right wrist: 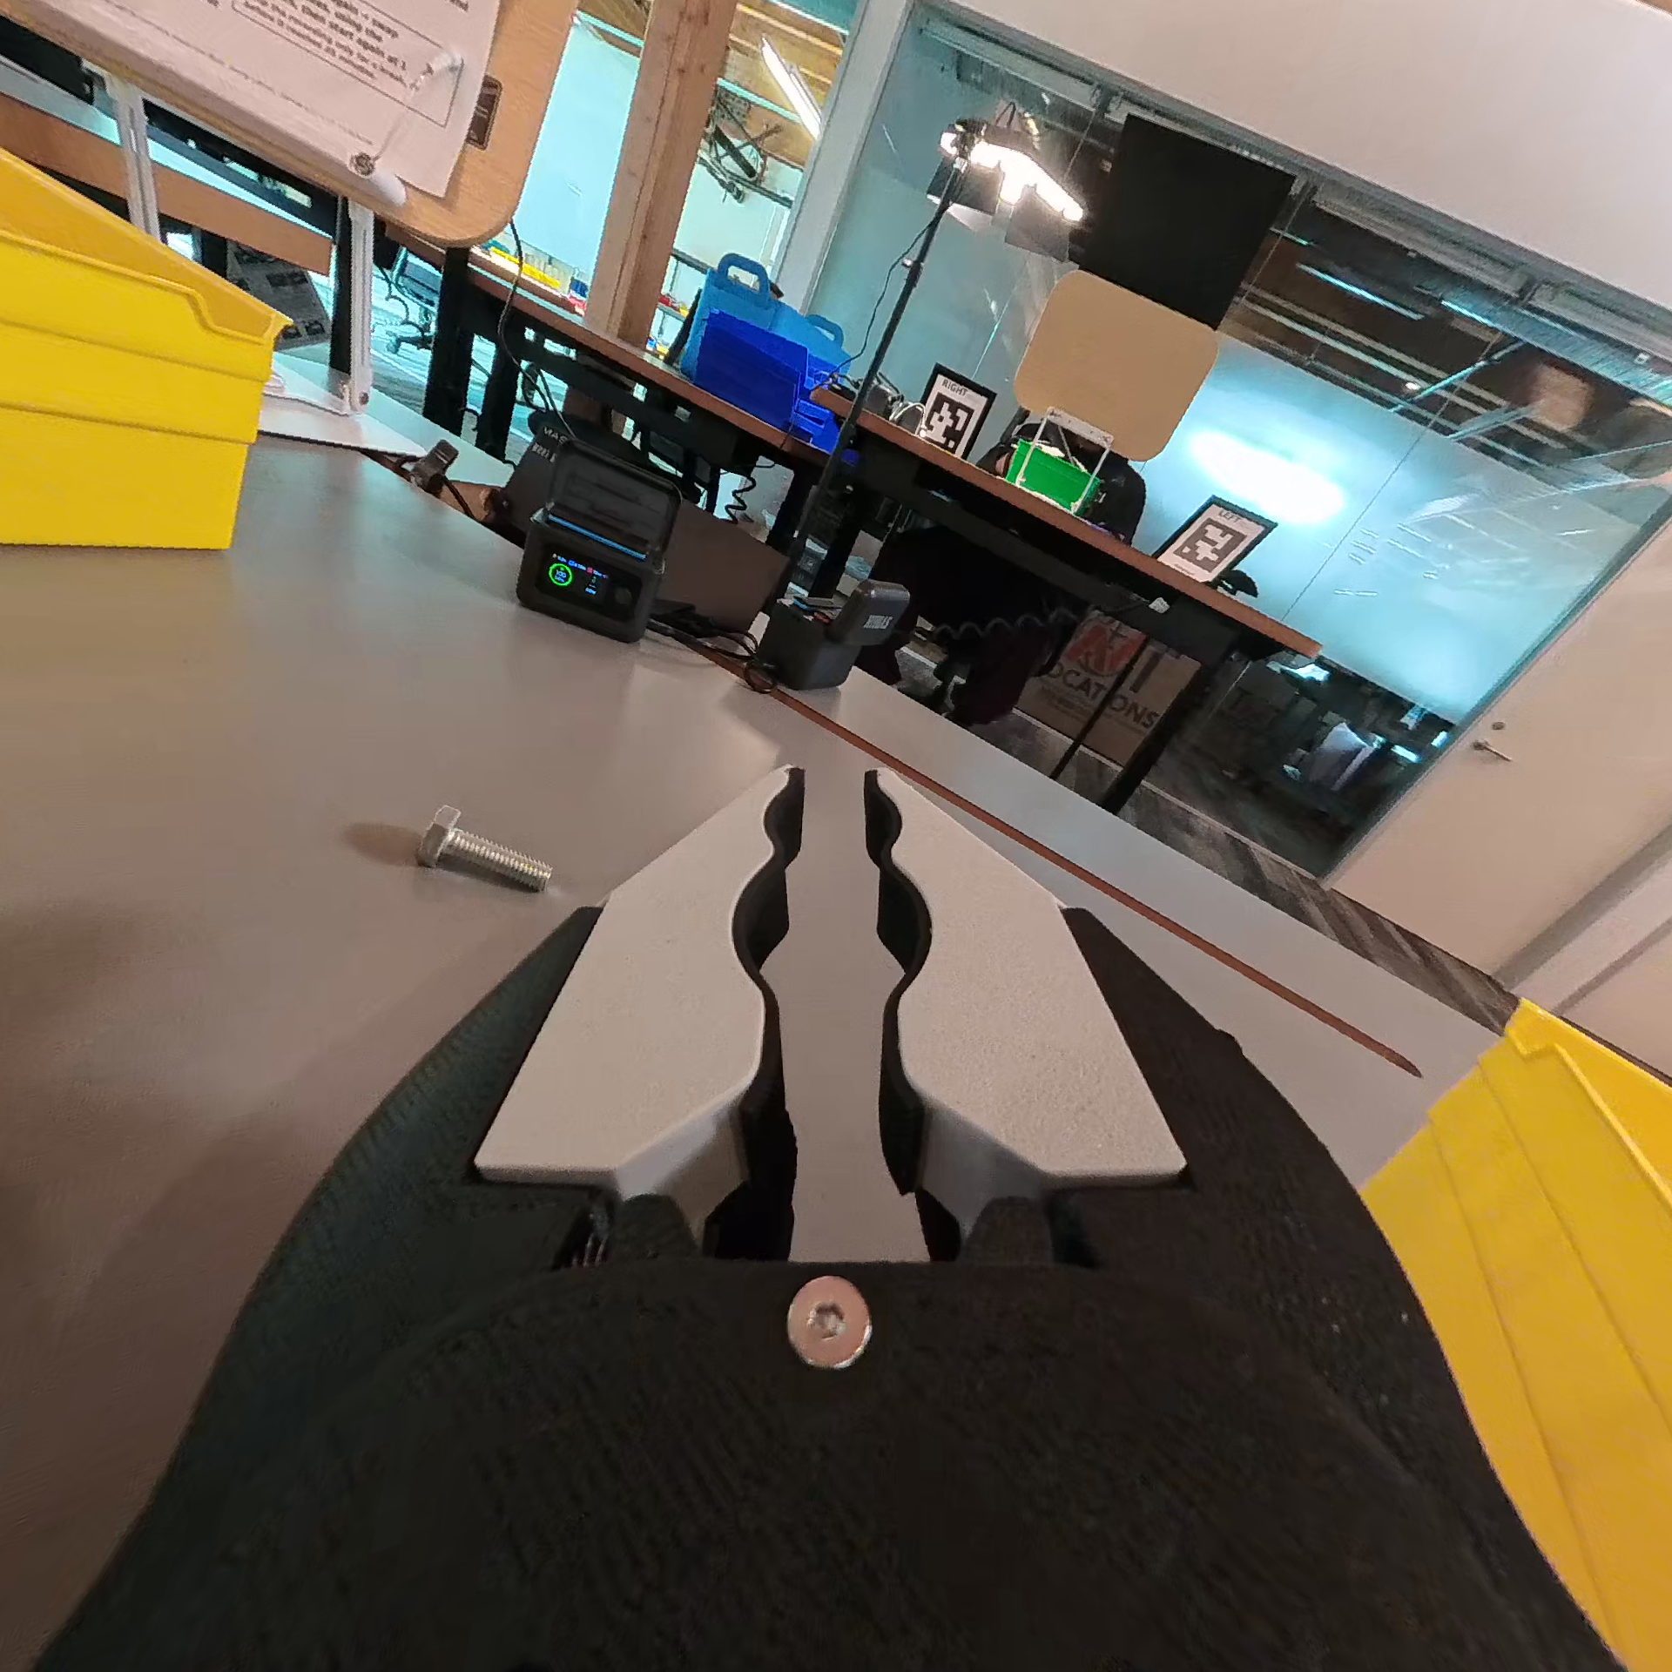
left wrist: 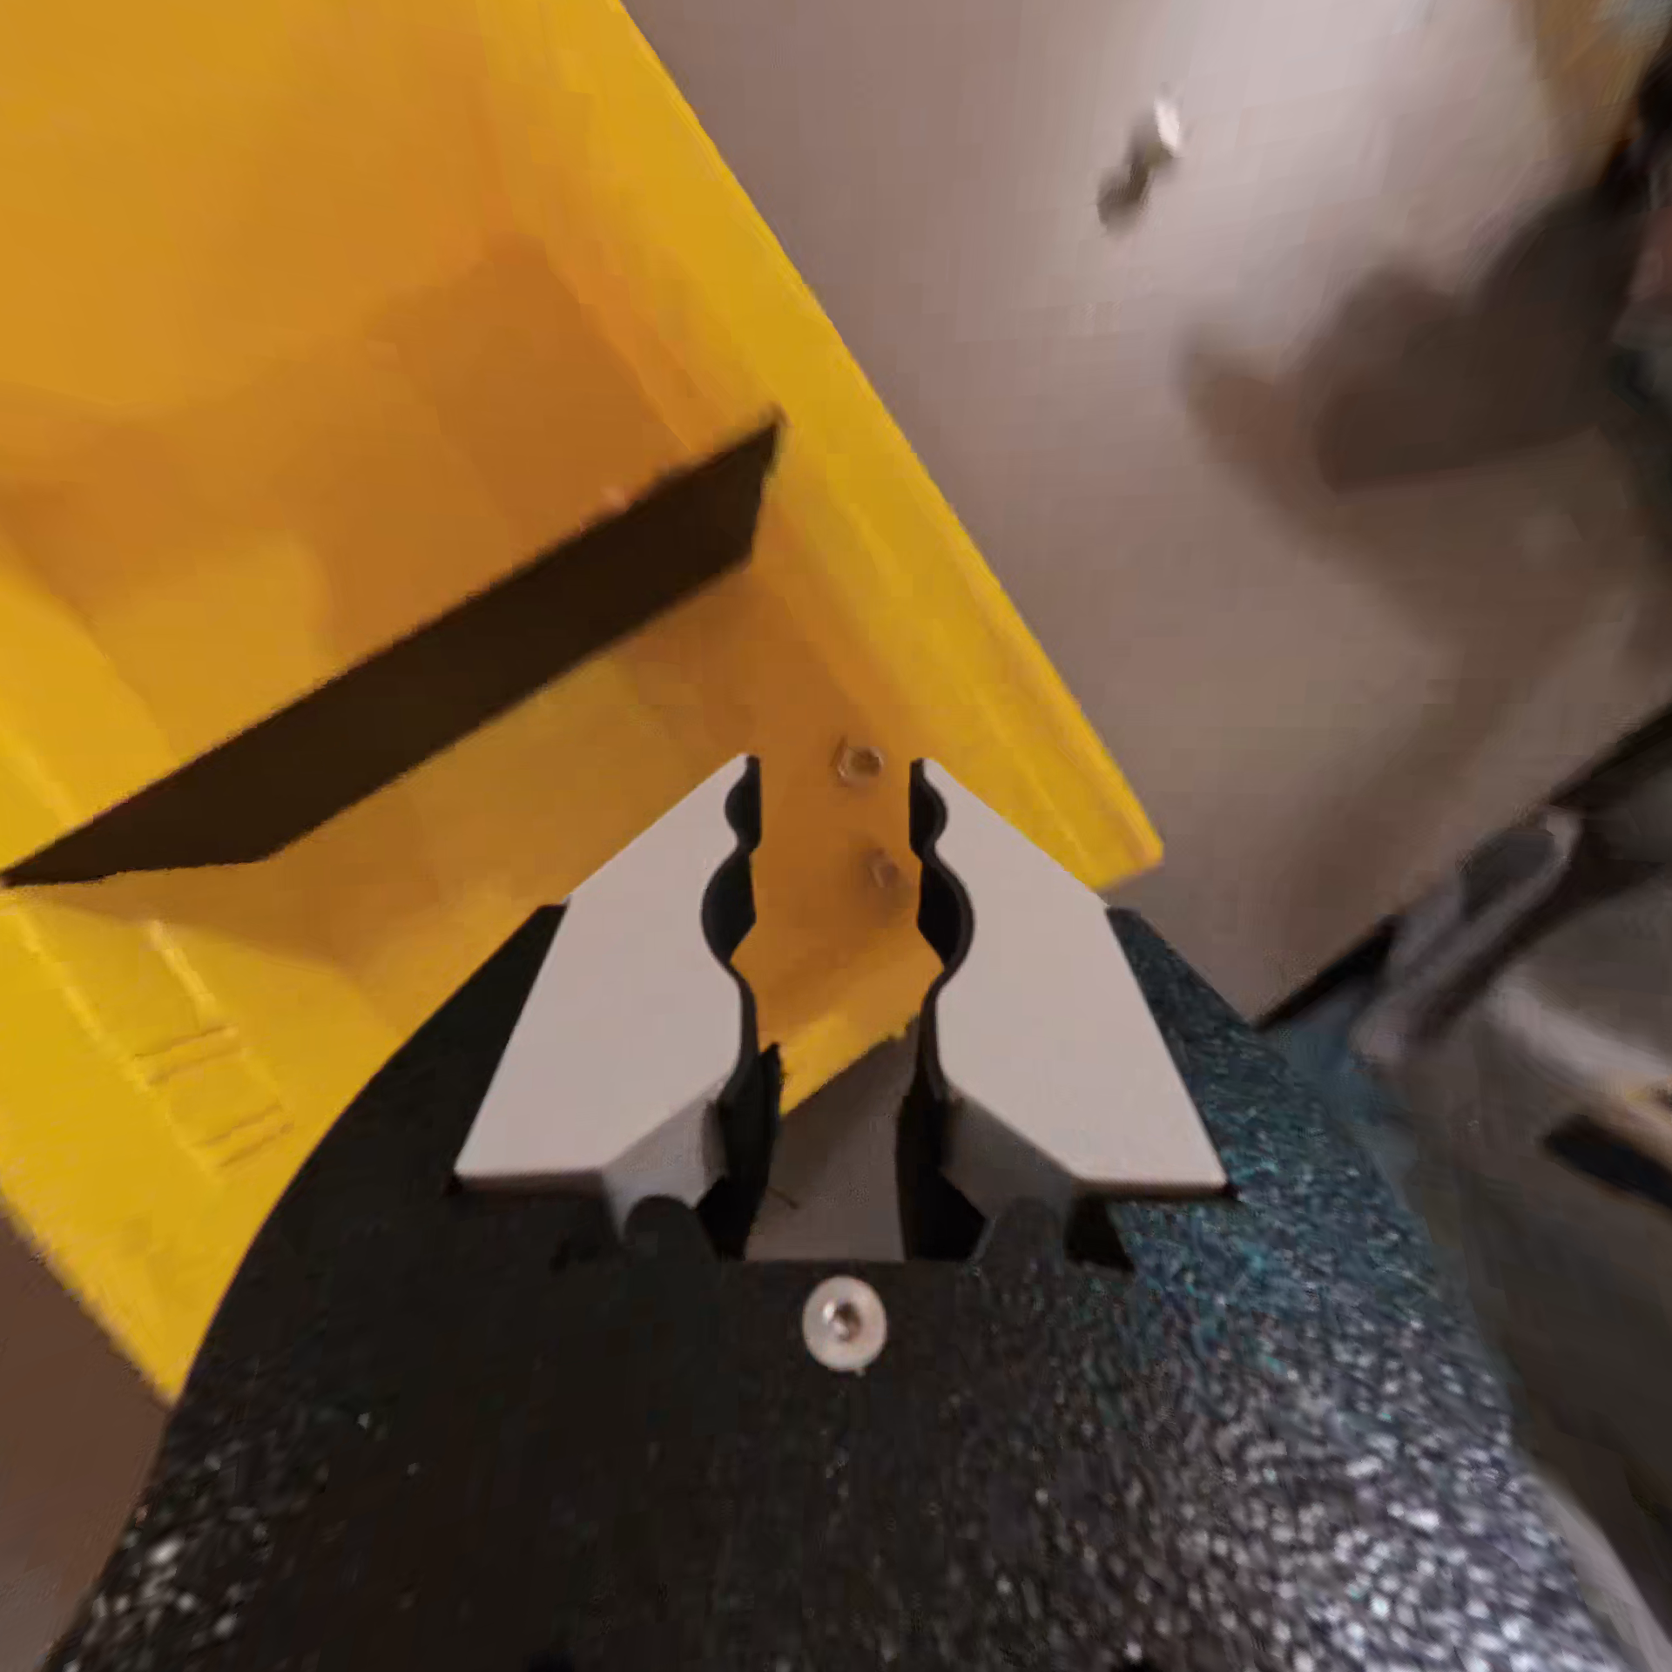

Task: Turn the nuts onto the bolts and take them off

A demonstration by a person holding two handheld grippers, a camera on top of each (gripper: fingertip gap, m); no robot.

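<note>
In the left wrist view my left gripper point(left wrist: 832, 769) is open and empty, hovering over the corner of a yellow bin point(left wrist: 380, 380). Two small metal nuts lie on the bin floor between the fingertips: one nut point(left wrist: 859, 762) farther out, a second nut point(left wrist: 884, 870) closer in. A blurred bolt point(left wrist: 1142, 163) lies on the grey table beyond the bin. In the right wrist view my right gripper point(right wrist: 832, 787) is open a little and empty, low over the grey table point(right wrist: 271, 724). A silver hex bolt point(right wrist: 484, 850) lies on the table to its left.
A black divider point(left wrist: 407, 669) crosses the yellow bin. In the right wrist view a yellow bin point(right wrist: 118, 398) stands at far left and another yellow bin point(right wrist: 1538, 1267) at near right. A black device with a lit screen point(right wrist: 593, 561) and a charger point(right wrist: 832, 633) sit near the table's far edge. About 35 centimetres separates my left fingertips from my right. To reach the blurred bolt point(left wrist: 1142, 163) in a straight line is about 15 centimetres for my right fingers, about 25 centimetres for my left.
</note>
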